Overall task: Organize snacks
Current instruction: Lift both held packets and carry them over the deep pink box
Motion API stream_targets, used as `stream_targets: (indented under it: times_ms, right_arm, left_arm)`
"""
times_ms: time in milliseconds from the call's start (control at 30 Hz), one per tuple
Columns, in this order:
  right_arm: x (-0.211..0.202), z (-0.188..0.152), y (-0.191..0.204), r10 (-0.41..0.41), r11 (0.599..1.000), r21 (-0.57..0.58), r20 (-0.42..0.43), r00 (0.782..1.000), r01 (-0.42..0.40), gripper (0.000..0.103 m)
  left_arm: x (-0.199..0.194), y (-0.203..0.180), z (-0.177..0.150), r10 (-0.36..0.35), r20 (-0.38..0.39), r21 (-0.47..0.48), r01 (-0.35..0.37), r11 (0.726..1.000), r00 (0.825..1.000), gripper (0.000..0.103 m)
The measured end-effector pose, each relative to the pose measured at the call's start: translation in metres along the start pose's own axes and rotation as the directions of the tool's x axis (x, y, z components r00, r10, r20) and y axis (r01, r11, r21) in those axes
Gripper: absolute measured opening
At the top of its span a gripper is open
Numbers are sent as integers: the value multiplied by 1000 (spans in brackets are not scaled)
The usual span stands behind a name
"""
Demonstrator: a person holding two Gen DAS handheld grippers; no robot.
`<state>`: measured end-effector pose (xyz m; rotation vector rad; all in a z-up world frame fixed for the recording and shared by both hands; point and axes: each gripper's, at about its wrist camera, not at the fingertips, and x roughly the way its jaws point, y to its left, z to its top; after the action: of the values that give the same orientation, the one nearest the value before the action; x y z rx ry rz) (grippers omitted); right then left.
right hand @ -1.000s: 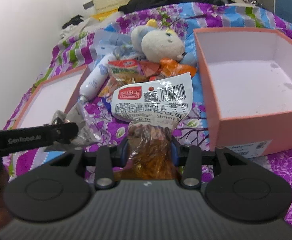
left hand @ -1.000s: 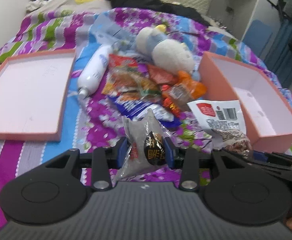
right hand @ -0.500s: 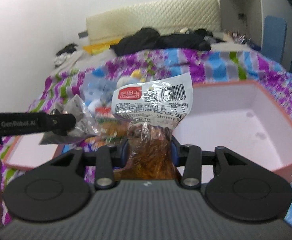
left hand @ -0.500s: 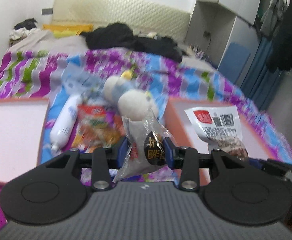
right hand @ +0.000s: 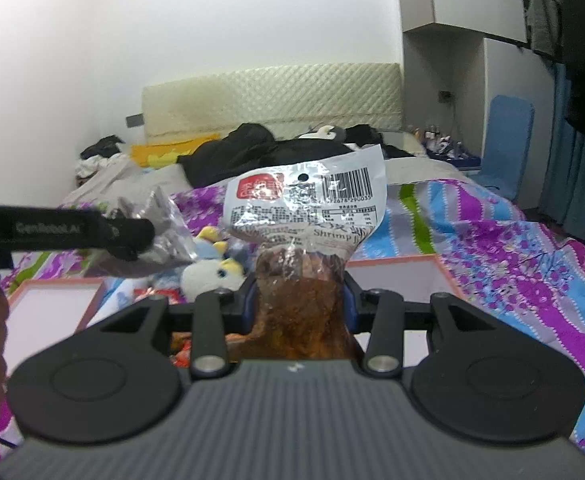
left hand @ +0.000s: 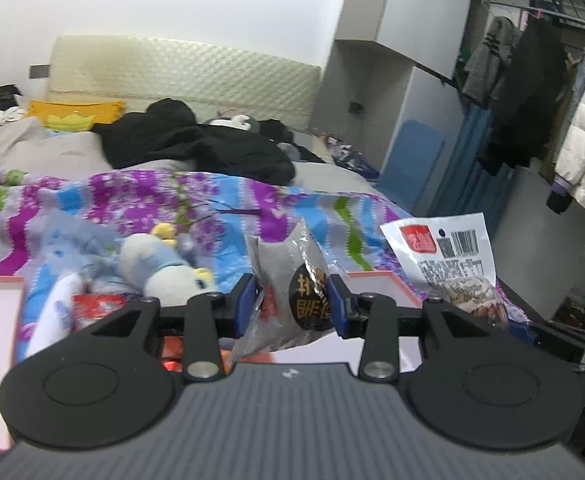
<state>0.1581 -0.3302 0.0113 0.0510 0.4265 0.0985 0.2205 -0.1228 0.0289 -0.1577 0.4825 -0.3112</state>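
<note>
My left gripper (left hand: 291, 300) is shut on a grey snack packet (left hand: 292, 280) with a black round label and holds it in the air above the bed. My right gripper (right hand: 299, 306) is shut on a clear shrimp snack bag (right hand: 304, 216) with a red logo and barcode, also lifted. The shrimp bag shows at the right of the left wrist view (left hand: 448, 256). The grey packet shows in the right wrist view (right hand: 160, 228) with the left gripper. A pink box (right hand: 396, 276) lies below, behind the right gripper. More snack packets (left hand: 96, 304) lie on the bed.
A second pink tray (right hand: 52, 300) lies on the left of the bed. A white plush toy (left hand: 164, 268) and a white tube (left hand: 52, 312) lie among the snacks. Black clothes (left hand: 196, 144) lie near the headboard. A wardrobe and hanging coats (left hand: 572, 128) stand right.
Both grippers have risen and tilted up with their packets still held. The view now shows the headboard and room; the snack pile and boxes have dropped low in the frames.
</note>
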Motion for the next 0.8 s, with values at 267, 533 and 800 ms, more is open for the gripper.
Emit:
stream_targets:
  times_ms: [267, 533, 800]
  right_arm:
    - [42, -12, -53, -30, 998, 53, -109, 994, 36, 44]
    - [92, -57, -93, -67, 992, 83, -265, 962, 92, 44]
    - [125, -97, -117, -65, 981, 144, -371, 926, 127, 44]
  left_arm:
    - [72, -38, -15, -52, -118, 21, 54, 998, 992, 44]
    - [160, -64, -53, -59, -296, 84, 88, 993, 953, 44]
    - [223, -69, -88, -58, -422, 98, 109, 989, 905, 44]
